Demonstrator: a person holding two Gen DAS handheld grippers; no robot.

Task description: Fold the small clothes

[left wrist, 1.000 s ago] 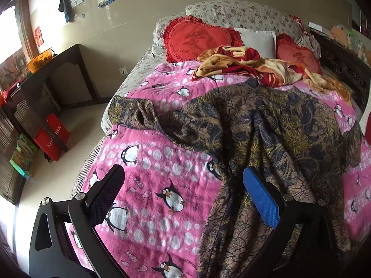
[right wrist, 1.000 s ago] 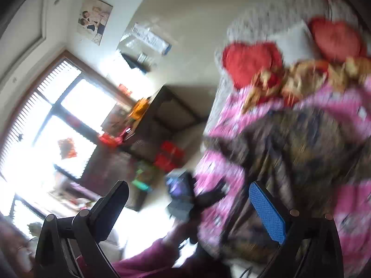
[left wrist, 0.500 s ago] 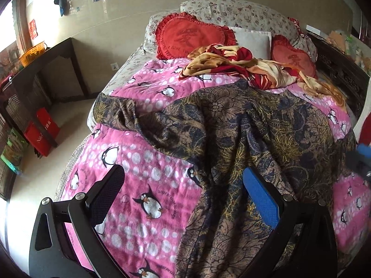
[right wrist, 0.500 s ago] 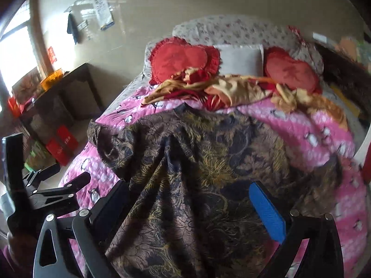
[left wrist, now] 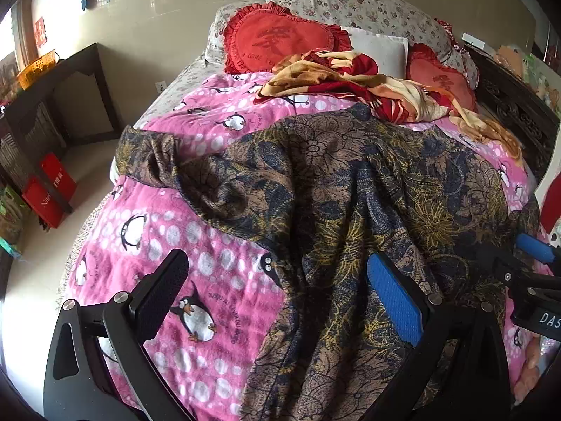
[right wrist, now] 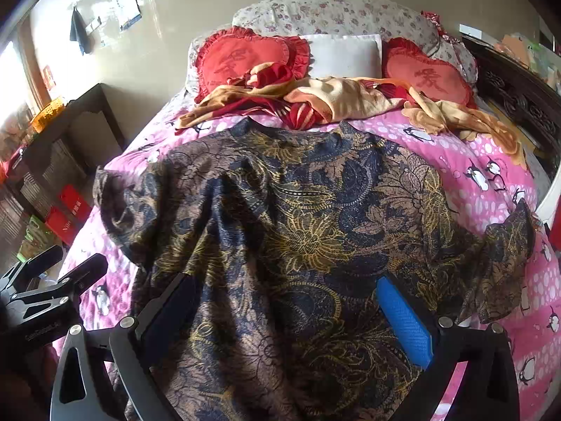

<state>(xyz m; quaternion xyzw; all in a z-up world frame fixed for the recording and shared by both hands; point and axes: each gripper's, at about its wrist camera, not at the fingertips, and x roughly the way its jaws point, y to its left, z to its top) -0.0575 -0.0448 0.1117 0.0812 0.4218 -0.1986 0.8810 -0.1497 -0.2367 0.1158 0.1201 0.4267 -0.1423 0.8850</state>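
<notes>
Brown-and-navy floral shirt [right wrist: 298, 231] lies spread and wrinkled over my pink penguin blanket [left wrist: 196, 245], collar toward the red-and-tan crumpled cloth [right wrist: 315, 100]. My left gripper [left wrist: 277, 298] hangs wide open over the shirt's left edge; my right gripper [right wrist: 291, 319] hangs wide open over its middle, gripping nothing. Bare blanket lies past each sleeve

We see open pink blanket [left wrist: 168, 231] left of the spread floral shirt [right wrist: 298, 231]; beyond its collar, a crumpled red-and-tan cloth [right wrist: 315, 101] and heart cushions [right wrist: 242, 59] block the way.
</notes>
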